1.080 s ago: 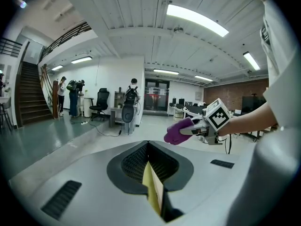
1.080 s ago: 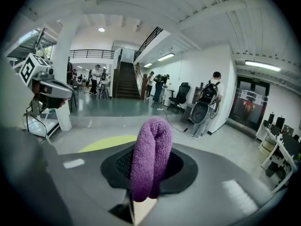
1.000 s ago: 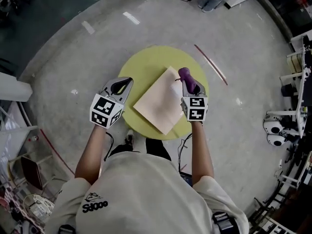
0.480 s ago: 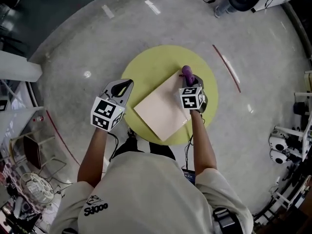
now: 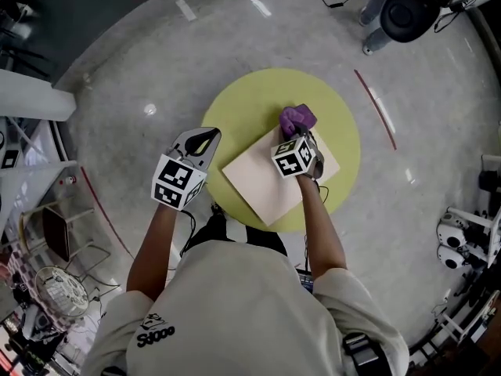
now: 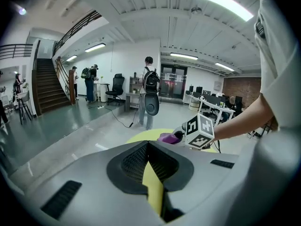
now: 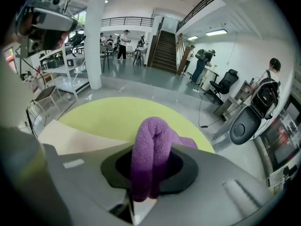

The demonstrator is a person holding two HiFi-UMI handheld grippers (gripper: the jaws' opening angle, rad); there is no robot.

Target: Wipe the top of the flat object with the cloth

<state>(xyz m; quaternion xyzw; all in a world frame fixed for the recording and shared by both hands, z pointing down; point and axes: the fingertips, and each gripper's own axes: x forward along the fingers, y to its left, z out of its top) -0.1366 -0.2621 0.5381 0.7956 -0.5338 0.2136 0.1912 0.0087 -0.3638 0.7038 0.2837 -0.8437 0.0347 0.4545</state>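
One purple cloth (image 5: 297, 119) in right tool (image 7: 149, 172), at board (image 5: 262, 180) corner.

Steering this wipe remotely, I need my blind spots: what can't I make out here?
- Head view: whether the purple cloth touches the beige board; the right tool covers the contact.
- Right gripper view: most of the board, behind the tool's body.
- Left gripper view: the board's top, blocked by the left tool.

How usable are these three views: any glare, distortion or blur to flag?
Head view: sharp, evenly lit, lamp reflections dotting the floor, edges bent. Left gripper view: heavy barrel distortion, ceiling light blown out. Right gripper view: dark vignette, cloth texture readable up close.
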